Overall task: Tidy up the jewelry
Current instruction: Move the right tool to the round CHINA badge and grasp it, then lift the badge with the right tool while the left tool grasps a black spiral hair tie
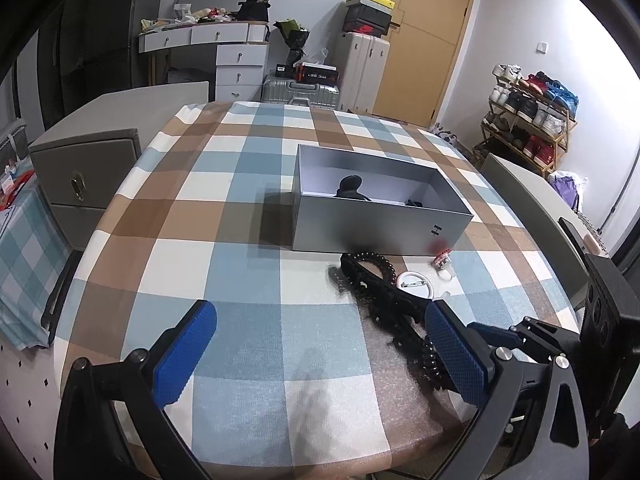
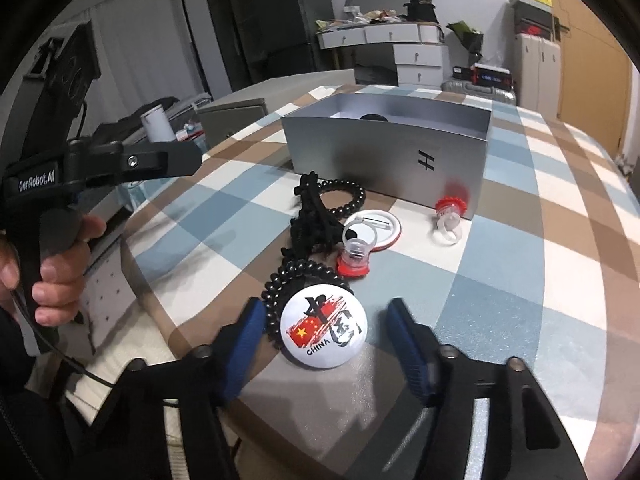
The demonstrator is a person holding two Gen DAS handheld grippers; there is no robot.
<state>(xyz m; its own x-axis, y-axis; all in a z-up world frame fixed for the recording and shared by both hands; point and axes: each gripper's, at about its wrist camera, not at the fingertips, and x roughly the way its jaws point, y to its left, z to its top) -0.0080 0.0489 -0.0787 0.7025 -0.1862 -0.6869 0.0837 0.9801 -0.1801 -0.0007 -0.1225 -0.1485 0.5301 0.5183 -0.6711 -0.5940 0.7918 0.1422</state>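
The left gripper [image 1: 320, 344] stood wide apart over bare checked tablecloth [image 1: 240, 272], nothing between its pads, the black lace band [image 1: 384, 300] just beside its right pad. The right gripper [image 2: 326, 336] straddled the China badge [image 2: 323, 330], jaws not touching it. Beyond lay a silver box [image 2: 384, 152].

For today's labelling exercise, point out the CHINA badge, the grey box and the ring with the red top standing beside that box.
CHINA badge [image 2: 323, 330]: right wrist view, centre of its printed face.
Grey box [image 2: 380, 152]: right wrist view, its near outer wall.
Red-topped ring [image 2: 451, 210]: right wrist view, its red top.
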